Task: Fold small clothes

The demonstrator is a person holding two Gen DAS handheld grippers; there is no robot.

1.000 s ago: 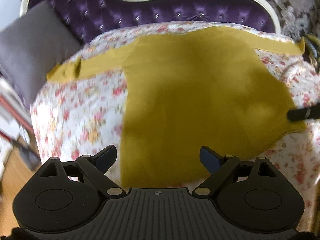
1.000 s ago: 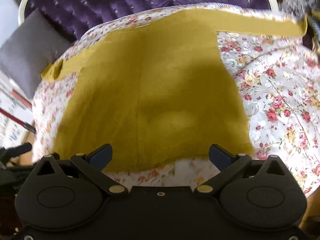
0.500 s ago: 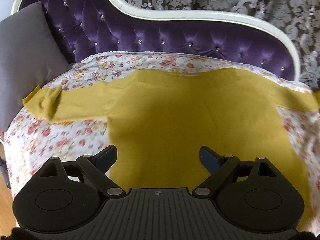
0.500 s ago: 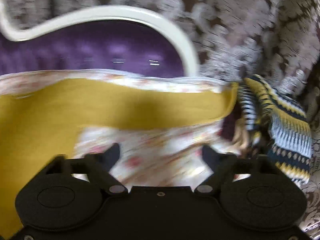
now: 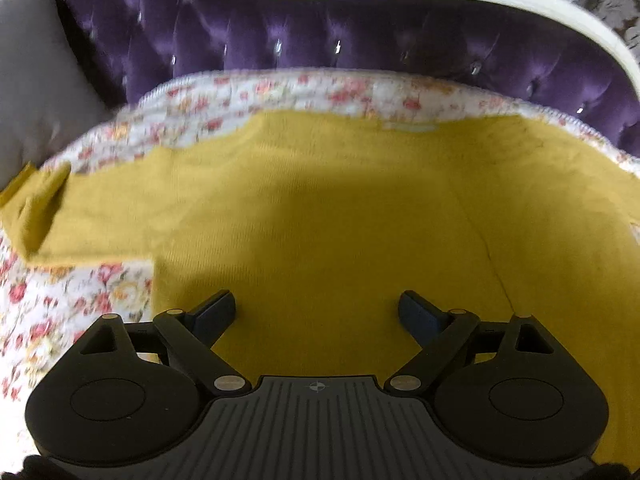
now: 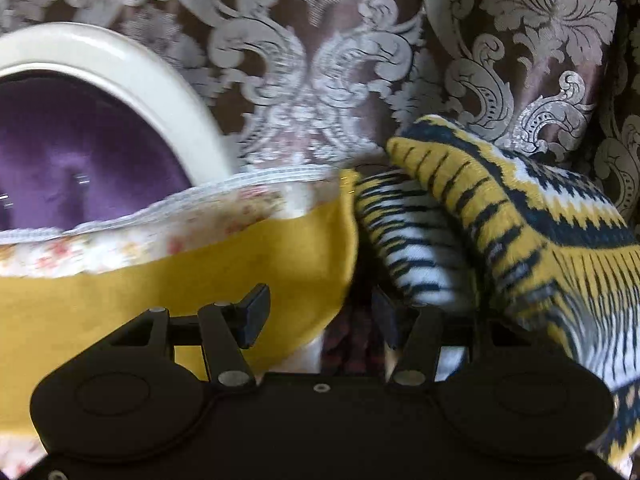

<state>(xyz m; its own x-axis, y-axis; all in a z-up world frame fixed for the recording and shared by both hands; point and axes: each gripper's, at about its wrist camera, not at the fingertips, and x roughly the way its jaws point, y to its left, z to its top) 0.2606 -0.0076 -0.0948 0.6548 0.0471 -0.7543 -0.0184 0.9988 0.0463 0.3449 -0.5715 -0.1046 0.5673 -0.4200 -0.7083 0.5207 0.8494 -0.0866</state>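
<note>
A mustard-yellow knit sweater (image 5: 340, 216) lay flat on the floral bedspread (image 5: 68, 312), its body spread wide just ahead of the left hand-held gripper (image 5: 316, 312), whose jaws stood apart over the cloth, holding nothing. One sleeve (image 5: 60, 212) stretched out to that gripper's left, its cuff folded over. The right hand-held gripper (image 6: 320, 320) hovered with jaws apart at the other sleeve's end (image 6: 304, 252), beside a striped yellow, white and navy knit (image 6: 500, 232) to its right.
</note>
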